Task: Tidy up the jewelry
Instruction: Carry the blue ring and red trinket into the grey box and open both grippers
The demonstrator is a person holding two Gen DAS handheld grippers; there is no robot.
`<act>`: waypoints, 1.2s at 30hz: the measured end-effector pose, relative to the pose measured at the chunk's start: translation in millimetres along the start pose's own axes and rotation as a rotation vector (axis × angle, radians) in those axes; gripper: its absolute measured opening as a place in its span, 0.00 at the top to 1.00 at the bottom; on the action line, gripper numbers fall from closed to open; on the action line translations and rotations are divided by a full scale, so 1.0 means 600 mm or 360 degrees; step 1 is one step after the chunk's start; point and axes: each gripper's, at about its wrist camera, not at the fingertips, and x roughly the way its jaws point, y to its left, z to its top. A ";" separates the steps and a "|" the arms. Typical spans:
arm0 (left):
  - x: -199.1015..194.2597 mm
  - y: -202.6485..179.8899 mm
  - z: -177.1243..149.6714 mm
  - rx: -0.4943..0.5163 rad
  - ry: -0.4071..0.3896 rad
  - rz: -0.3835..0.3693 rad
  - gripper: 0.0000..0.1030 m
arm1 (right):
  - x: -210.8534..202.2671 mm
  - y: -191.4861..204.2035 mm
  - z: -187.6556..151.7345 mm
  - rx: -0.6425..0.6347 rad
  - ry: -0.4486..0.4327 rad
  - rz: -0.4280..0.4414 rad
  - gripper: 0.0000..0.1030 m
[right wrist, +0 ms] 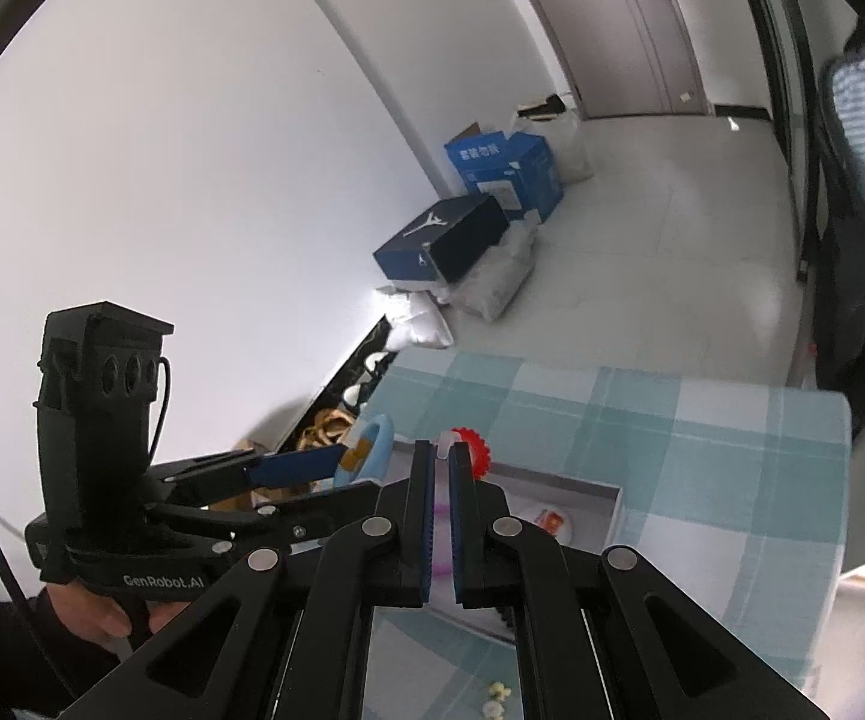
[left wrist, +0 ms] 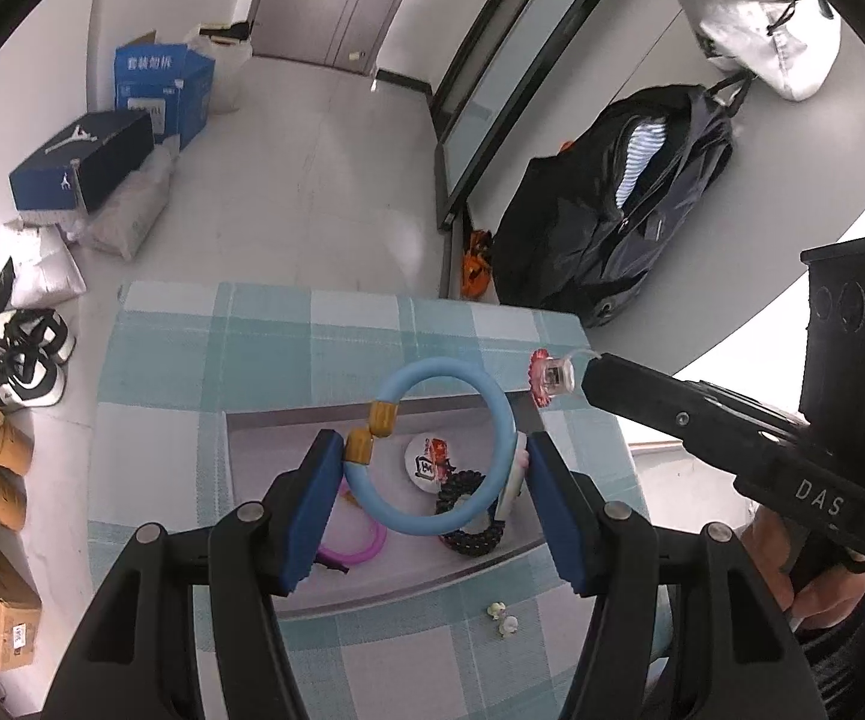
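Note:
My left gripper (left wrist: pixel 432 444) is shut on a light blue bangle (left wrist: pixel 495 414) with two amber beads, held above a shallow grey tray (left wrist: pixel 264 438). In the tray lie a pink bangle (left wrist: pixel 366 546), a black beaded bracelet (left wrist: pixel 477 534) and a white round piece with red print (left wrist: pixel 423 462). My right gripper (left wrist: pixel 589 377) reaches in from the right, shut on a small clear clip with a red flower (left wrist: pixel 543 373). In the right wrist view the right gripper (right wrist: pixel 441 450) pinches that flower clip (right wrist: pixel 473 450), with the left gripper (right wrist: pixel 306 468) and blue bangle (right wrist: pixel 375 435) just to its left.
The tray sits on a table with a teal checked cloth (left wrist: pixel 210 360). Small pale flower pieces (left wrist: pixel 504 618) lie on the cloth in front of the tray. Shoes (left wrist: pixel 24 360) and boxes (left wrist: pixel 84 162) line the floor on the left. A black backpack (left wrist: pixel 612 204) hangs at the right.

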 end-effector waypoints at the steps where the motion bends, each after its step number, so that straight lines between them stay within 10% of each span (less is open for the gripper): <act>1: 0.007 0.002 0.001 0.0001 0.0022 0.0001 0.45 | 0.004 -0.004 0.000 0.0013 0.0008 0.0004 0.96; 24: 0.064 0.025 0.007 -0.0050 0.0196 0.0036 0.44 | 0.063 -0.035 -0.021 0.0091 0.0193 0.0030 0.93; 28: 0.063 0.028 0.007 -0.0054 0.0205 0.0054 0.44 | 0.057 -0.037 -0.019 0.0095 0.0179 0.0015 0.79; 32: 0.051 0.029 0.003 -0.0049 0.0163 0.0038 0.20 | 0.037 -0.047 -0.017 0.0139 0.0115 -0.0002 0.67; 36: 0.043 0.030 -0.001 -0.0035 0.0125 0.0066 0.20 | 0.019 -0.053 -0.019 0.0175 0.0057 -0.0015 0.65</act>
